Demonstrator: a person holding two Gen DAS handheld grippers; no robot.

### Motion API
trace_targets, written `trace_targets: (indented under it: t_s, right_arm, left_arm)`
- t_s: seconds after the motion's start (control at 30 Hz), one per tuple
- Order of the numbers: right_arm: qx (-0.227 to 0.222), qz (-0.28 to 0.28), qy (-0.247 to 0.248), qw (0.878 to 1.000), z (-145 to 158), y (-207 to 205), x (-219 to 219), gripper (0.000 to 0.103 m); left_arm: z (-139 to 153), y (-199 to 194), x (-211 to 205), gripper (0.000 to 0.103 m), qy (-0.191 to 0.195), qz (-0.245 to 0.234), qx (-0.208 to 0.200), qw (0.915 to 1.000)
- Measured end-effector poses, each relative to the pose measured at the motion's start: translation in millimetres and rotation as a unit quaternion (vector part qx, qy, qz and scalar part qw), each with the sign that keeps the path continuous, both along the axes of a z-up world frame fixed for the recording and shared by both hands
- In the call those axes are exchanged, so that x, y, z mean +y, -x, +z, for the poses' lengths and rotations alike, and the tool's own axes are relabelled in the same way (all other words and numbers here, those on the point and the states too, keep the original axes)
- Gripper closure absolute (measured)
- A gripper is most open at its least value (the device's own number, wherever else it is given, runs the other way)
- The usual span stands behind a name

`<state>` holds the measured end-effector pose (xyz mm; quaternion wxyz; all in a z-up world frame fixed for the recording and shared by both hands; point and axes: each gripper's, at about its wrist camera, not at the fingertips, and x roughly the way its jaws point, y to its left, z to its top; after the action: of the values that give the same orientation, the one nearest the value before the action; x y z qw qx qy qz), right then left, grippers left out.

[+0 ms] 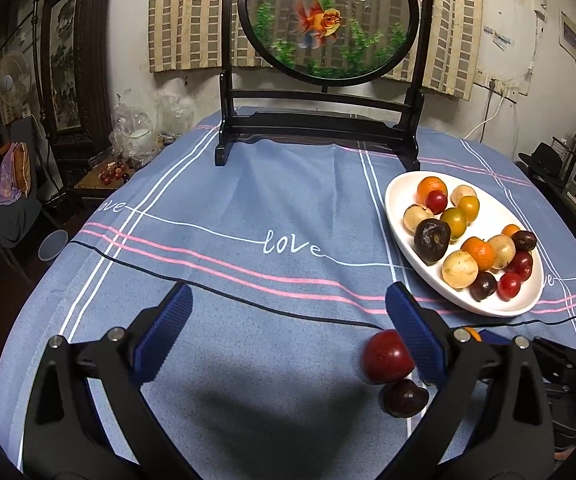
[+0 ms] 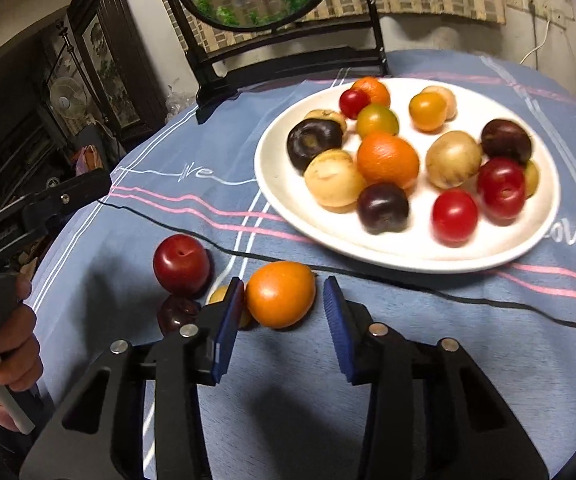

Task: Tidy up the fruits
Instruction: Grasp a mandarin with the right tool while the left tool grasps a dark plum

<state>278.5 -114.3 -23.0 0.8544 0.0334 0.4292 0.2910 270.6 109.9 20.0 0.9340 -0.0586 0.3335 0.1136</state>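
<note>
A white oval plate (image 1: 400, 208) (image 2: 284, 208) holds several fruits: oranges, red and dark plums, pale round ones. Off the plate, on the blue cloth, lie a red plum (image 2: 182, 264) (image 1: 386, 356), a dark plum (image 2: 176, 312) (image 1: 404, 398), a small yellow fruit (image 2: 218, 294) and an orange fruit (image 2: 280, 294). My right gripper (image 2: 284, 304) straddles the orange fruit; its left pad is at the fruit and a narrow gap shows at the right pad. My left gripper (image 1: 288, 320) stands wide open over bare cloth, its right finger beside the red plum.
A black wooden stand (image 1: 320, 128) with a round goldfish panel rises at the back of the table. A person's hand (image 2: 12, 340) holds the left gripper's handle at the left edge. The table's edge drops off at the left, toward a fan (image 1: 12, 78) and furniture.
</note>
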Motion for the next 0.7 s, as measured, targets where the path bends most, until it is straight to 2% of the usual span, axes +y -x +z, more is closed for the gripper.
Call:
trace_targets:
  t_s: [0.2,0.43,0.53,0.57,0.7]
  right_arm:
    - [0.009,-0.017,-0.014,1.000,4,1,-8,0.065]
    - [-0.019,-0.024,-0.039,0.999,27,19,-30,0.065]
    - [-0.049,-0.038,-0.026,0.998,36,28,-36,0.066]
    - [-0.058,-0.044,-0.019,0.997,38,30,-38,0.066]
    - [-0.059,-0.052,-0.015,0.997,39,29,-41,0.066]
  left_arm:
    - [3,3,1,0.004,0.003,-0.005,-0.002,1.0000]
    - [-3,9,-9,0.004,-0.002,-0.031,0.022,0.9993]
    - [-7,19,-21,0.004,-0.011,-0.061,0.031,0.9976]
    - [-10,24,-28,0.004,-0.012,-0.086,0.036,0.9956]
    - [-20,39,-46,0.009,-0.021,-0.147,0.044,0.9880]
